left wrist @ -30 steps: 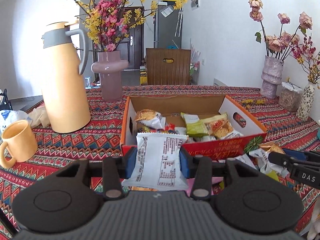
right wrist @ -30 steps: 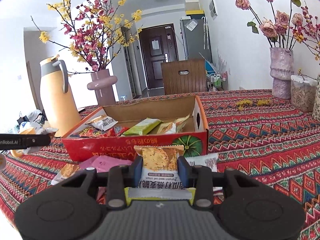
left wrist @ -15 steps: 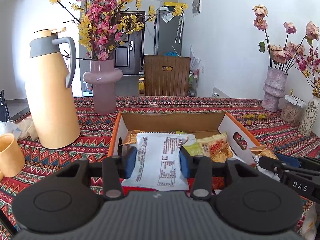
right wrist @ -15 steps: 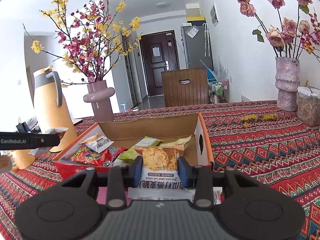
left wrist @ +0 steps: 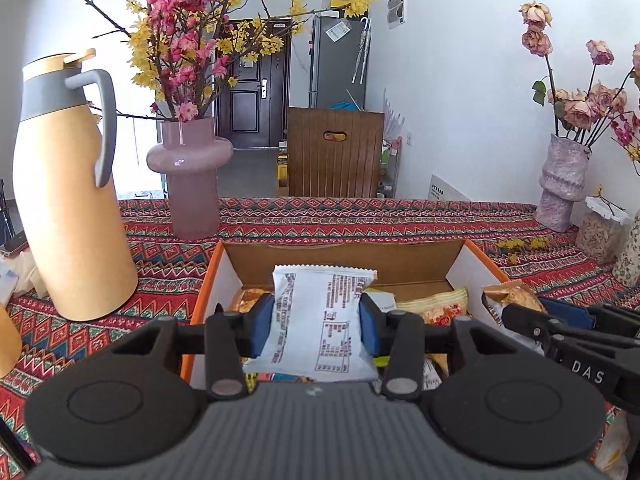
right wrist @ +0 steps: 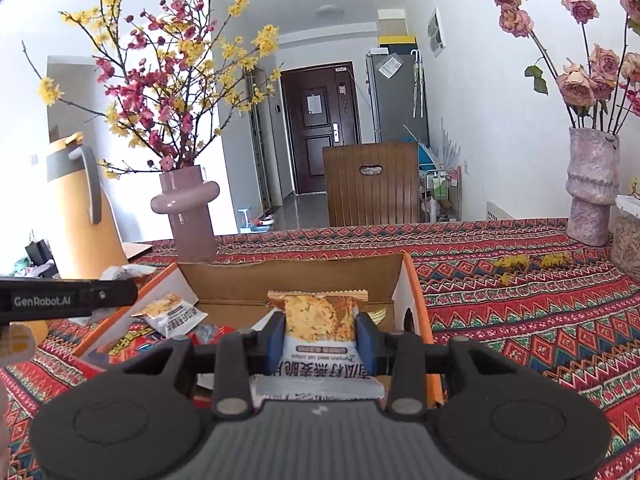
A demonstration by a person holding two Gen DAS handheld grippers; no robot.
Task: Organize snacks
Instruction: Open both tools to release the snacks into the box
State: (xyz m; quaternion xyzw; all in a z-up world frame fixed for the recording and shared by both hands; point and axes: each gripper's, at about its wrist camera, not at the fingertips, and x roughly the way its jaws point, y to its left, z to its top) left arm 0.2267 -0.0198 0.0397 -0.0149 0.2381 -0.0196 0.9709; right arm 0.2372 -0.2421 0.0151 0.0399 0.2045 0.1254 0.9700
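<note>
My left gripper (left wrist: pixel 317 322) is shut on a white snack packet (left wrist: pixel 320 320) with printed text and holds it over the open cardboard box (left wrist: pixel 344 258). My right gripper (right wrist: pixel 318 338) is shut on an orange-and-white cracker packet (right wrist: pixel 318 320) over the same box (right wrist: pixel 296 280), near its right wall. Several snack packets lie inside the box, among them a white-and-orange one (right wrist: pixel 170 316). The right gripper also shows at the right edge of the left wrist view (left wrist: pixel 568 336).
A tan thermos jug (left wrist: pixel 68 200) and a pink vase of blossoms (left wrist: pixel 190 176) stand left of and behind the box. A mottled vase of dried roses (left wrist: pixel 560 184) and a jar (left wrist: pixel 600 232) stand at the far right. A patterned cloth (right wrist: pixel 520 304) covers the table.
Both grippers have risen and moved forward with their packets, from in front of the box's red front wall to over its open top.
</note>
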